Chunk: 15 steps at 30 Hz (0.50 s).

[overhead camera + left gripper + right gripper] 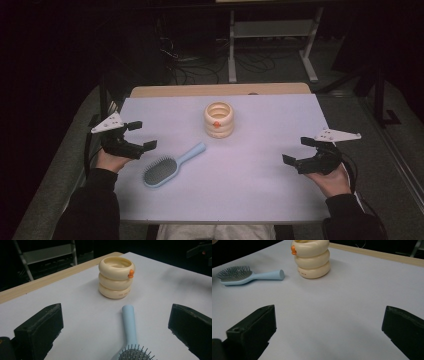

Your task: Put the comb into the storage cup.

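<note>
Tongs: left (142,135), right (298,150), both apart | hairbrush (167,166): one | ringed holder (219,120): one

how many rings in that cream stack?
3, stacked upright mid-table: bottom ring on the table, middle ring on it, top ring with an orange knob. The hairbrush lies apart.

a: the hairbrush (170,167) looks like smooth pale blue plastic with a soft sheen, its bristles thin and grey like metal pins.
b: the ringed holder (218,120) is cream and faintly glossy, plastic or rubber.
a: a matt white sheet covers the worktop (260,170), with bare wood along the far edge.
b: claw pads (41,328) are matt black and rough.
</note>
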Tool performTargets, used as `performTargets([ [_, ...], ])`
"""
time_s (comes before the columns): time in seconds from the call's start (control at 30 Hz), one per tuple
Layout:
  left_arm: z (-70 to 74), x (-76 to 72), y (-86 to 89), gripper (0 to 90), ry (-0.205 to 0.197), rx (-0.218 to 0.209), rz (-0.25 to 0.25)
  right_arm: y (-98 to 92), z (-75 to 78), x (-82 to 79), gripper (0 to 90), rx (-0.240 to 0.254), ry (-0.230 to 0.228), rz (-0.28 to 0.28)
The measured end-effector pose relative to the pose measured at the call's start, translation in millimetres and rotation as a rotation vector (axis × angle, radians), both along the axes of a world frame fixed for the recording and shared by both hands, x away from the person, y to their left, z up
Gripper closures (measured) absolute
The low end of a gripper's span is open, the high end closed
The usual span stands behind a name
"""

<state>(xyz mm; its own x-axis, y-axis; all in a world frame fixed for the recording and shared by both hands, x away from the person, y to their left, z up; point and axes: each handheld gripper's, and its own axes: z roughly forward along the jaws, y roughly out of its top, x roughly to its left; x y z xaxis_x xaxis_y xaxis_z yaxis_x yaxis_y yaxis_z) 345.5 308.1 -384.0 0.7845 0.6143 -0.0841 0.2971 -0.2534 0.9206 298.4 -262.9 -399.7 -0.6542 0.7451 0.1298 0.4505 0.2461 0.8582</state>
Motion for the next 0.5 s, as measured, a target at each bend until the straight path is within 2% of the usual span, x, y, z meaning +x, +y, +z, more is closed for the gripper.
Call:
performTargets([
  [0.5, 3.0, 9.2, -22.1, 0.0, 0.023, 0.033, -0.054, 1.1, 0.0, -0.4, 0.0, -0.005, 0.002, 0.008],
])
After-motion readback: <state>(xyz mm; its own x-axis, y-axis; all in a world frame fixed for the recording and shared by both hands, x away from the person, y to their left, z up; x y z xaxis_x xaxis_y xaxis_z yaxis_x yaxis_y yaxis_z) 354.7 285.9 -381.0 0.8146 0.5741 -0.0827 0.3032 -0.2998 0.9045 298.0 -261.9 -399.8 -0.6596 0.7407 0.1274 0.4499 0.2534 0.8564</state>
